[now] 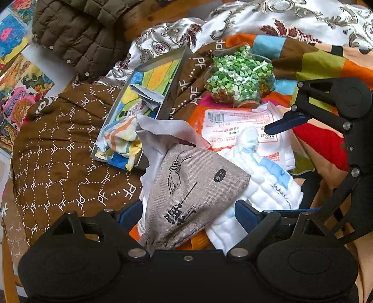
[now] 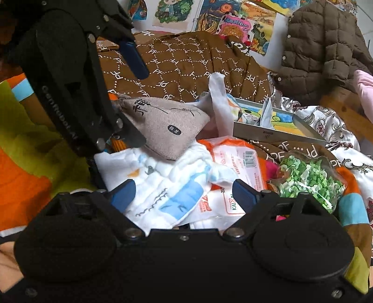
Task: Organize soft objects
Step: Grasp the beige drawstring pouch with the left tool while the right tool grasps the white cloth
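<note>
Quick headcount of the pile: one grey linen drawstring pouch (image 1: 198, 184) with black ink drawings, one white quilted cloth (image 1: 263, 177) with blue patches, one sealed orange-and-white plastic packet (image 1: 235, 125) with a barcode. One clear star-shaped jar (image 1: 240, 74) stuffed with green paper bits. One metal tray (image 1: 173, 77) with one striped rag (image 1: 121, 137) spilling over its edge. One brown "PF" print garment (image 1: 65, 149), one olive quilted puffer jacket (image 1: 77, 39), one silvery brocade cloth (image 1: 291, 16). Two black claws: the left (image 1: 188, 214), the right (image 2: 184, 193). Kids' drawings (image 2: 242, 21) on the wall, at least four.
</note>
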Motion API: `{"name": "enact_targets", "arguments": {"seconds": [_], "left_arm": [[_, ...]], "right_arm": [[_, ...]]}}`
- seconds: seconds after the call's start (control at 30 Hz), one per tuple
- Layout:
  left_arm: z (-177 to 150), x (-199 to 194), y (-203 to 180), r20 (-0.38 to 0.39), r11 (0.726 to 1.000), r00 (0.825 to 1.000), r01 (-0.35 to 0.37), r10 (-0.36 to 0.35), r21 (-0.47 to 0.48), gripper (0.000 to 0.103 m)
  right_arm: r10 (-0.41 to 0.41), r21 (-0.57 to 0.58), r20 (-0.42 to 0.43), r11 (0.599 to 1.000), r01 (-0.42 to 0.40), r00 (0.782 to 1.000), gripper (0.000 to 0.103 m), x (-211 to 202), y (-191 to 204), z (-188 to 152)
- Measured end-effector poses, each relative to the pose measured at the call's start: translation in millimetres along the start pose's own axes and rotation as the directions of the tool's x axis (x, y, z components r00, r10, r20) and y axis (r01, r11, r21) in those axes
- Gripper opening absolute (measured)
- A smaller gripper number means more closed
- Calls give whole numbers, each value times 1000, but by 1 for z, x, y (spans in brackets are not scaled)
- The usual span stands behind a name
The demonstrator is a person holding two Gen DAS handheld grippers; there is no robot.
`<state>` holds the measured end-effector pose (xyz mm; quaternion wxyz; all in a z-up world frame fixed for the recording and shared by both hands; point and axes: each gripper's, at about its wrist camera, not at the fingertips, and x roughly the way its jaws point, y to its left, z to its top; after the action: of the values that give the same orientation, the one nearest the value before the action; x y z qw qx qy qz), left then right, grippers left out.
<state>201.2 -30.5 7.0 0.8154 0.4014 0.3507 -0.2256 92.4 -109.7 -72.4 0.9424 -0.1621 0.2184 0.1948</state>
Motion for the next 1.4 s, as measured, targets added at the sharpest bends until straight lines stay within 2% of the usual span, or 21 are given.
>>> {"name": "enact_targets", "arguments": {"seconds": [0.27, 0.37, 0.57, 0.9, 1.03, 1.2, 1.4], "left_arm": [[1, 9, -6, -47, 999, 998, 44, -43, 23, 81], [3, 11, -6, -55, 999, 998, 45, -43, 21, 77], [4, 15, -1, -64, 999, 997, 39, -39, 1, 61], [7, 16, 0, -75, 999, 996, 39, -41, -18, 42], [4, 12, 2, -69, 999, 997, 34, -35, -19, 32], [0, 5, 3, -64, 998, 998, 18, -22, -57, 21], [-3, -6, -2, -59, 994, 998, -24, 17, -108, 12]], "right_arm": [[5, 15, -11, 1000, -5, 1000, 75, 2, -5, -4], [8, 10, -10, 1000, -8, 1000, 73, 3, -6, -5], [20, 13, -11, 1000, -20, 1000, 67, 0, -6, -5], [48, 29, -11, 998, -47, 999, 33, -1, -3, -5], [47, 37, -10, 998, -46, 999, 25, -2, -1, -3], [36, 21, 1, 999, -36, 999, 10, -6, 4, 0], [6, -24, 24, 1000, -6, 1000, 4, -17, 9, 4]]}}
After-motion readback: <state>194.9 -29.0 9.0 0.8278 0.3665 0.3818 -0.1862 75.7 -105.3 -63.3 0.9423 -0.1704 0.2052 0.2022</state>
